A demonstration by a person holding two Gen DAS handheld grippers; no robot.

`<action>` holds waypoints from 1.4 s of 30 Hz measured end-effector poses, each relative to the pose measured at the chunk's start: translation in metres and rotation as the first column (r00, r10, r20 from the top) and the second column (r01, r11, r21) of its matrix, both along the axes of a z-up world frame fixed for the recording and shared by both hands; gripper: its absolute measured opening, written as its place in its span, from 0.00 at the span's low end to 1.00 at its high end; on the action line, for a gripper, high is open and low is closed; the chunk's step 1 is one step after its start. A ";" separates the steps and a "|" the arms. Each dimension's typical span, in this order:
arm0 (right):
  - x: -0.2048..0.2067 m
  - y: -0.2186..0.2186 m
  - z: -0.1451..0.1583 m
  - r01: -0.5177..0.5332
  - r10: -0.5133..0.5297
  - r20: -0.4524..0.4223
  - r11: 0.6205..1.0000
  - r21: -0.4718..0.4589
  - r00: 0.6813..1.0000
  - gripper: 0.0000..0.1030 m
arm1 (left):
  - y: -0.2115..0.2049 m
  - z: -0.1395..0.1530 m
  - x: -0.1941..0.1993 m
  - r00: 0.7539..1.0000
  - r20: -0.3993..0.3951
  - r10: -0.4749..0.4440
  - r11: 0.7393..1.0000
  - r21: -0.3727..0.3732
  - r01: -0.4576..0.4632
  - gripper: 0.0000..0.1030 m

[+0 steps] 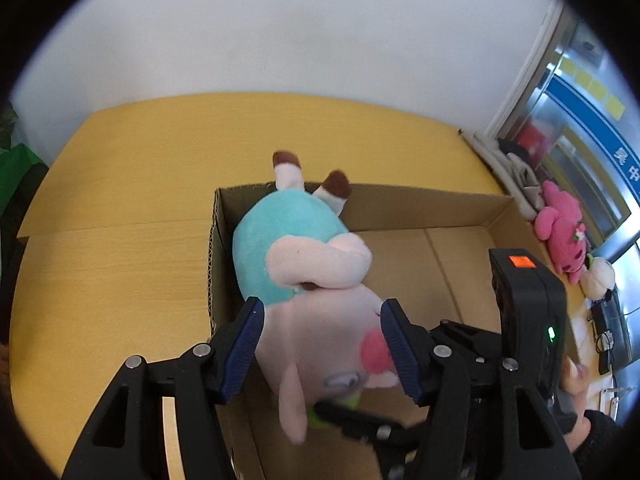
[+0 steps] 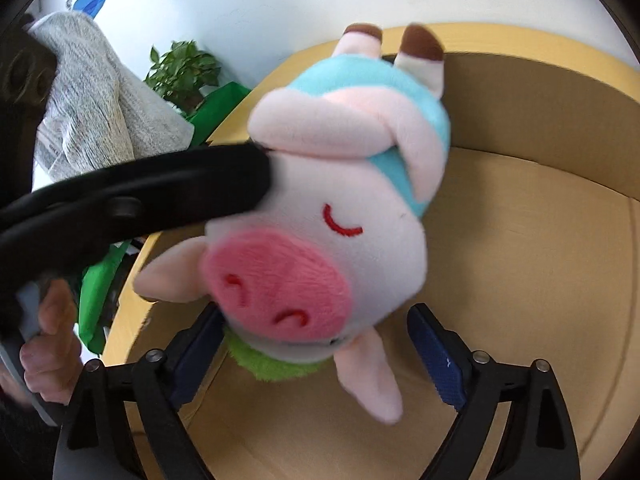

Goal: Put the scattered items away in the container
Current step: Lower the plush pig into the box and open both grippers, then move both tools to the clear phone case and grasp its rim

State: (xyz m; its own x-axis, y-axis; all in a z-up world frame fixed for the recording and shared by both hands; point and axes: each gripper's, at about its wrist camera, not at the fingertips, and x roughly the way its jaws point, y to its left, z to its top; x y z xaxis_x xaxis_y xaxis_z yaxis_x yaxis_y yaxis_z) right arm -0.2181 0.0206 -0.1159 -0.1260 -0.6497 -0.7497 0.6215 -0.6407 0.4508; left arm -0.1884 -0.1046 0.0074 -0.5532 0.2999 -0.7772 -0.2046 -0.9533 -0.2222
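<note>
The yellow bench point(image 1: 120, 248) carries an open cardboard box point(image 1: 420, 208). Over the box's left end hangs a plush pig point(image 1: 304, 264), head nearest, feet pointing far. The left tongs point(image 1: 322, 344) tilt steeply down and clamp the pig's head between blue pads. The right tongs point(image 2: 320, 360) also slant downward, jaws spread wide around the snout, the right pad clear of it. A hand point(image 2: 52, 344) grips the left handle.
</note>
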 end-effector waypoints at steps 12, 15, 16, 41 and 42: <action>0.075 0.106 0.105 0.108 -0.108 -0.187 0.994 -0.011 0.976 0.99 | 0.015 0.059 0.104 0.978 -0.203 0.044 0.999 -0.021 -0.049 0.69; 0.111 0.128 0.128 0.115 -0.118 -0.254 0.993 -0.026 0.960 1.00 | 0.019 0.062 0.132 0.969 -0.239 0.065 0.998 -0.007 -0.068 0.69; 0.120 0.126 0.133 0.123 -0.128 -0.266 0.992 -0.033 0.955 1.00 | 0.019 0.062 0.141 0.967 -0.246 0.072 0.997 0.000 -0.074 0.70; 0.218 0.199 0.094 0.305 -0.270 -0.353 0.951 0.045 0.896 1.00 | 0.078 0.039 0.262 0.944 -0.290 0.157 0.983 -0.045 -0.177 0.76; 0.219 0.202 0.093 0.307 -0.273 -0.352 0.951 0.045 0.895 1.00 | 0.079 0.038 0.263 0.944 -0.287 0.160 0.983 -0.043 -0.179 0.76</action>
State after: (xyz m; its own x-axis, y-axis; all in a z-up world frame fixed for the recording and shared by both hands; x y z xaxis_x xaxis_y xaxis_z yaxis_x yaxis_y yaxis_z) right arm 0.0008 0.2221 -0.0231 -0.5544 -0.4718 -0.6856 0.5048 -0.8456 0.1736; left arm 0.0744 -0.0261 0.0457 -0.7903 0.1347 -0.5977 -0.0834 -0.9901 -0.1130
